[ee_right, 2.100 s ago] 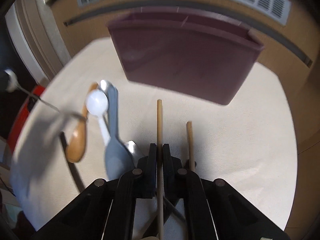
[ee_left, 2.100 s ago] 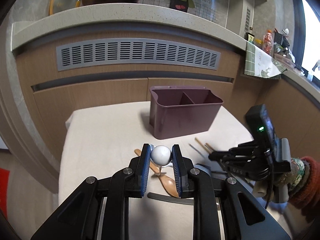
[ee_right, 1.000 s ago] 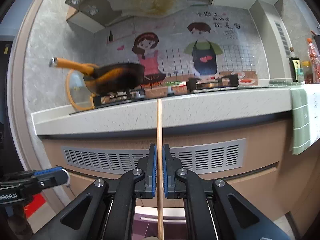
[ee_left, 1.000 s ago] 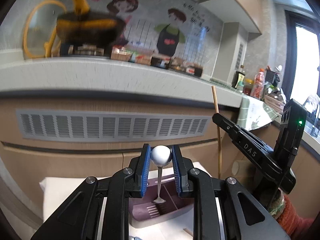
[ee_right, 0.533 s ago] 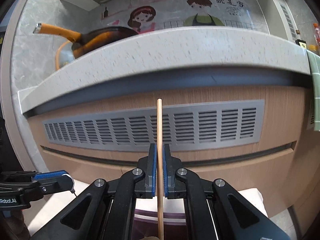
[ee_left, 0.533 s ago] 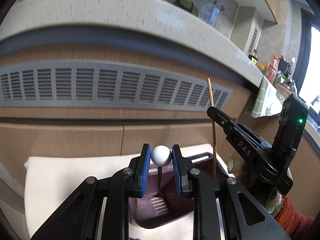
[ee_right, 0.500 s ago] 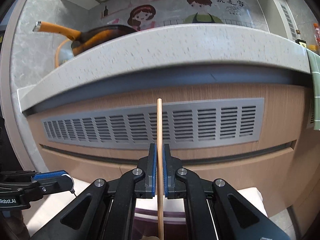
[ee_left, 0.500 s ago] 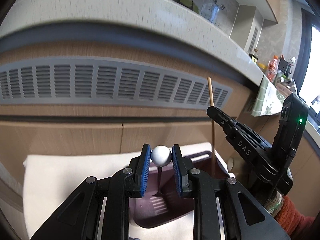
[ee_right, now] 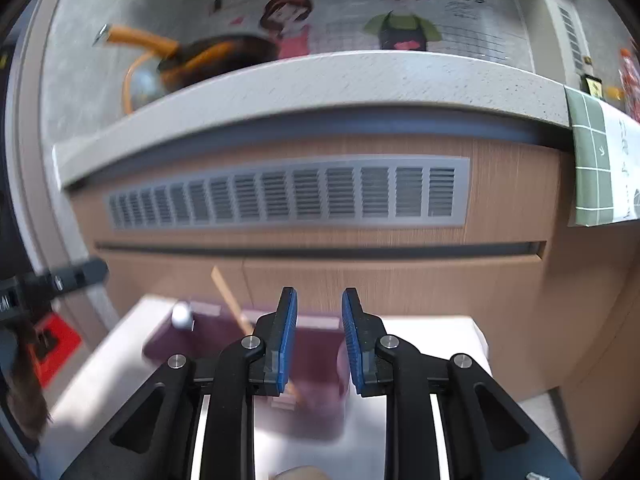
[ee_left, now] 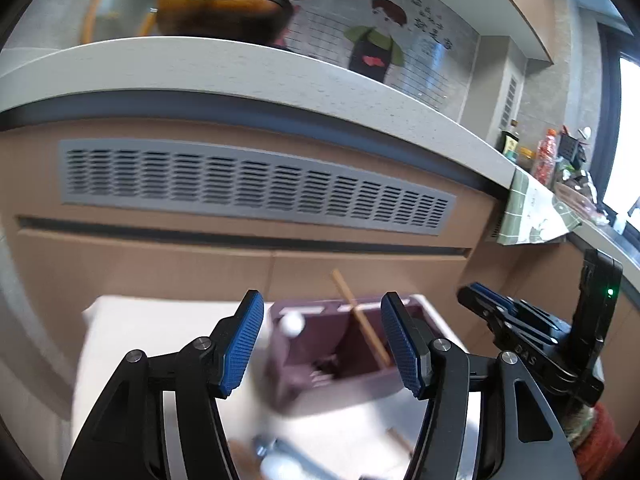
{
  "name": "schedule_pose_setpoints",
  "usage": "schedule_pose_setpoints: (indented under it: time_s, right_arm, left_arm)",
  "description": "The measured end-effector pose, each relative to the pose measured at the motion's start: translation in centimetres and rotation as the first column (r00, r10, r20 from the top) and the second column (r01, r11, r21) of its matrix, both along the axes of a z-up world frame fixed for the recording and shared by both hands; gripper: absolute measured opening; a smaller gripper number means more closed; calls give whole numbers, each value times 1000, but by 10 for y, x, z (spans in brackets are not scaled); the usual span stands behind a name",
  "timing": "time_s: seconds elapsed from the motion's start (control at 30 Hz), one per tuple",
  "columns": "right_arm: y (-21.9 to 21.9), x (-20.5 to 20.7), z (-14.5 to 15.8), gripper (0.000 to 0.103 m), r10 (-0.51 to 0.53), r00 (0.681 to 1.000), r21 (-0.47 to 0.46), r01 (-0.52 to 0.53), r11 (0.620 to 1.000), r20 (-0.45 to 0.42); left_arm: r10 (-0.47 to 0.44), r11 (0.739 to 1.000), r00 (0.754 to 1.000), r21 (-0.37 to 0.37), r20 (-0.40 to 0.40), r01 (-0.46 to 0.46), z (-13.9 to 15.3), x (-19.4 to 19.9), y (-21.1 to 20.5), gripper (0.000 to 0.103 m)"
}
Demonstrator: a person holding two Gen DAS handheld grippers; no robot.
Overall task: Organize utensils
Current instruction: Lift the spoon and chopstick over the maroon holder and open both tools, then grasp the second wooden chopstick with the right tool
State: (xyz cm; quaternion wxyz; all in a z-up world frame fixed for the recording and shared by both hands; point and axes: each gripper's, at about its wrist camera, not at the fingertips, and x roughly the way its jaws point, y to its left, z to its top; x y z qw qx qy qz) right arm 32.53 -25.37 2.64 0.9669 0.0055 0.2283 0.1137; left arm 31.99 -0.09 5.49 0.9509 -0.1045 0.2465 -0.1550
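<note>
kitchen: wood cabinet front behind a white table (ee_left: 132,320)
caddy (ee_left: 304,364): purple, holds chopstick (ee_left: 360,320) and white spoon (ee_left: 291,323)
left gripper (ee_left: 322,344): fingers opening wide, empty, caddy just beyond
right gripper (ee_right: 319,340): opening, empty

A dark pan (ee_left: 216,8) sits above a grey vent grille (ee_left: 256,186).

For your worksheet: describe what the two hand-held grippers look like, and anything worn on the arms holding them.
Both the left hand-held gripper and the right hand-held gripper have black angular linkage arms with silver pivot screws and blue ribbed pads. Seen from the left, the right one carries white lettering and a green indicator light. A red knitted sleeve covers that wrist.
</note>
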Motion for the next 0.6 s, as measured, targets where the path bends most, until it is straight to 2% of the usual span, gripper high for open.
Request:
schedule_pose_setpoints:
  time_s: [0.2,0.3,0.47,0.6]
  right_arm:
    - [15,-37,-8,22,78,990,-34,-83,996,-116]
    - [24,-55,-14,22,132,977,-42,-141,989,-170]
    - [50,-80,-45,23,227,928,-92,-264,960,-294]
    - [76,-91,-67,23,285,894,-174,-360,917,-347]
  left_arm:
    - [80,995,995,56,-65,-77,-28,-53,27,65]
    - [96,994,991,54,-98,-91,-43,-79,40,70]
    - [161,984,982,91,-100,-152,-63,-114,56,74]
    - [190,982,966,52,-174,-184,-78,-114,72,76]
